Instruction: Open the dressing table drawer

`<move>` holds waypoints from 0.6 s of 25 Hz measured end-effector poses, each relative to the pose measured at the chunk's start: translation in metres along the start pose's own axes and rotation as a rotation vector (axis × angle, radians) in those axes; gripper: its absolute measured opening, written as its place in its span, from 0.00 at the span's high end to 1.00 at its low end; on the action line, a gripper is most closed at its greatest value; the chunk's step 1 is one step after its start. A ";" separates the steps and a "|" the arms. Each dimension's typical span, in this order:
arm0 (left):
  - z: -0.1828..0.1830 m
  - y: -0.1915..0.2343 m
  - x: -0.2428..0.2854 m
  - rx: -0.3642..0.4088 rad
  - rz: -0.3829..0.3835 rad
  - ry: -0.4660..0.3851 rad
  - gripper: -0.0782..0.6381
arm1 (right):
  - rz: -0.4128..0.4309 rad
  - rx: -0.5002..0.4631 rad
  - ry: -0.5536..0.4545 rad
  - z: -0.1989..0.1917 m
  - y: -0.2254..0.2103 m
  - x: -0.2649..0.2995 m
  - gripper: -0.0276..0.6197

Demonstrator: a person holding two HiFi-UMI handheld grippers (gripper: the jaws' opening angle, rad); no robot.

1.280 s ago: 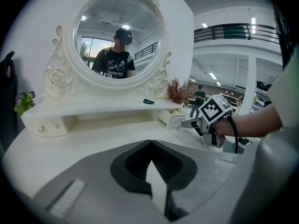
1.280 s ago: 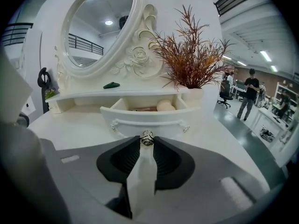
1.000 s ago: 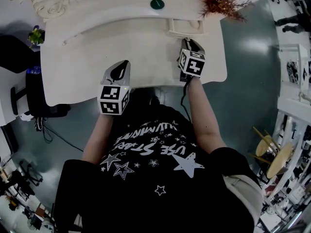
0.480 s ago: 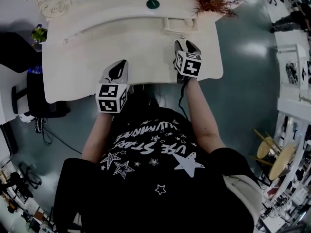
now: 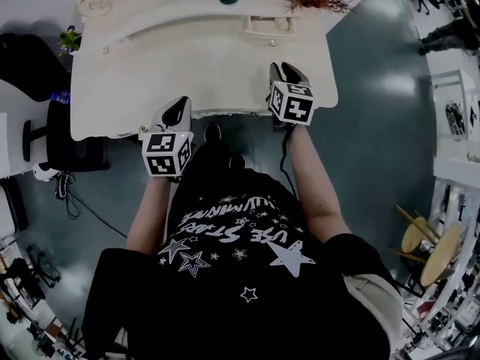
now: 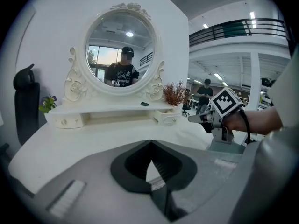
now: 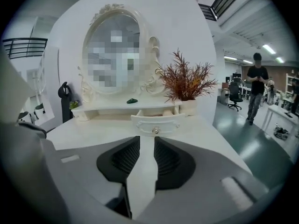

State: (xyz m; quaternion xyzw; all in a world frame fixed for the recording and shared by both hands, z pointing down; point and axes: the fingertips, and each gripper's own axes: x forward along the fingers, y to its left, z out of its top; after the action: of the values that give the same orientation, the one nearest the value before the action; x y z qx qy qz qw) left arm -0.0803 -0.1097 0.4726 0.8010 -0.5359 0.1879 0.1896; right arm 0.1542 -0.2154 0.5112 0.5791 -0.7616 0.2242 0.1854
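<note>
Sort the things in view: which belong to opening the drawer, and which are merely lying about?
Job: drawer, its knob, right gripper, dressing table.
Lying about: mirror, dried plant, green object, small potted plant.

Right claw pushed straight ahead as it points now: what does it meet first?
Probably the knob of the pulled-out drawer, in line with the open jaws of the right claw. Only bare tabletop lies between, though depth is unclear.
</note>
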 end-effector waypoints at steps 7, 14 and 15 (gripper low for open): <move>-0.012 -0.011 -0.019 -0.004 0.022 -0.004 0.89 | 0.088 0.029 -0.041 -0.007 0.016 -0.032 0.92; -0.023 -0.017 -0.029 -0.018 0.004 0.004 0.89 | 0.110 -0.020 -0.040 -0.012 0.029 -0.051 0.92; -0.022 -0.017 -0.032 -0.020 0.001 -0.001 0.89 | 0.111 -0.027 -0.043 -0.011 0.032 -0.053 0.92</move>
State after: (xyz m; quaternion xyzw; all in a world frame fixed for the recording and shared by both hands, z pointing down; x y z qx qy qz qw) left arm -0.0776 -0.0671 0.4739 0.7987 -0.5384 0.1823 0.1972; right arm 0.1377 -0.1594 0.4878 0.5381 -0.7993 0.2114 0.1638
